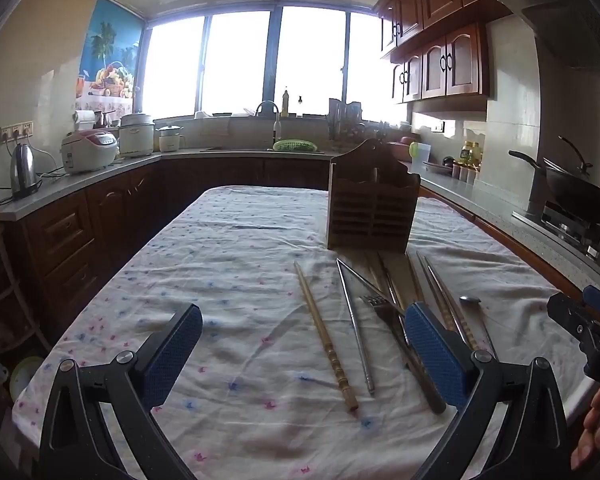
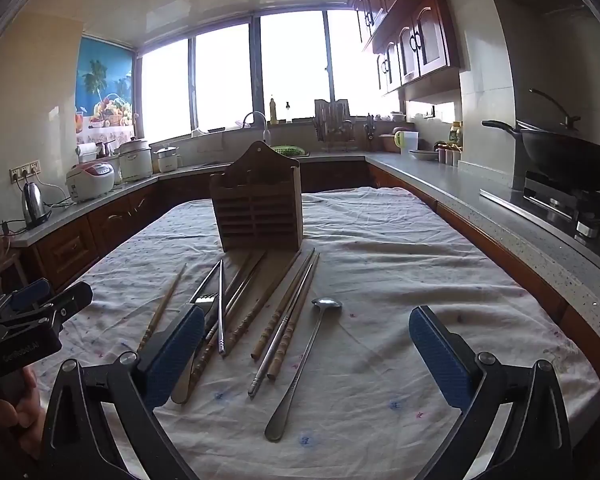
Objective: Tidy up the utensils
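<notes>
A wooden slatted utensil holder (image 1: 372, 208) (image 2: 260, 208) stands upright on the cloth-covered table (image 1: 220, 264). In front of it lie several wooden chopsticks (image 2: 284, 320), metal chopsticks (image 2: 221, 312), a fork (image 2: 205, 302) and a metal spoon (image 2: 304, 364). One wooden chopstick (image 1: 326, 336) lies apart at the left. My left gripper (image 1: 304, 348) is open and empty, above the table over the left side of the pile. My right gripper (image 2: 308, 356) is open and empty, over the spoon and the right chopsticks.
Kitchen counters run along the left, back and right of the table. A wok (image 2: 568, 152) sits on the stove at right. Rice cookers (image 1: 88, 152) and a kettle (image 1: 22, 170) stand on the left counter. The sink (image 1: 268, 120) is under the window.
</notes>
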Demonstrator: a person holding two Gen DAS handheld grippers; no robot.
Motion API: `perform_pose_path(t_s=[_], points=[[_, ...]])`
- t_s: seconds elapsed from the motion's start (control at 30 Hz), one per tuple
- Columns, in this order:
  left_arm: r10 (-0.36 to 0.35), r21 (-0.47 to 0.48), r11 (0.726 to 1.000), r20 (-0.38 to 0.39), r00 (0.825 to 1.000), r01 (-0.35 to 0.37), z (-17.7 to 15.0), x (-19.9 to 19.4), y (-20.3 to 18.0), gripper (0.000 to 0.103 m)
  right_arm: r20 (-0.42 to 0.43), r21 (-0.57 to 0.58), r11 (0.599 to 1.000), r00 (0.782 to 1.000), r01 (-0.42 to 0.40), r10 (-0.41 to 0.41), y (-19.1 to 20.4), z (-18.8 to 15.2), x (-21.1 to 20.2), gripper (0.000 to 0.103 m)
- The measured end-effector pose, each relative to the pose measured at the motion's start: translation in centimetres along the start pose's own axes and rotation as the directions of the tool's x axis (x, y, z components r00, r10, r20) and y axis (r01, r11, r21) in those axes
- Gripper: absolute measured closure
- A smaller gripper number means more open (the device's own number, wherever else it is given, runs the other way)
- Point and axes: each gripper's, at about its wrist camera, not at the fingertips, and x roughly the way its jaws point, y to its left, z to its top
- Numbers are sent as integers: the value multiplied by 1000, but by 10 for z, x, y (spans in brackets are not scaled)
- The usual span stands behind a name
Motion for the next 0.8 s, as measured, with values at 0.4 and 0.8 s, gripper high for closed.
perform_pose_path(t_s=[0.4, 0.8], points=[[14, 13, 1000, 34, 999, -15, 2, -6, -2, 1, 24, 4, 1000, 1000, 0, 0, 0, 1, -4, 0], [8, 23, 1000, 41, 999, -9, 3, -7, -3, 1, 23, 13, 1000, 1000, -16, 15, -1, 1, -2, 0]])
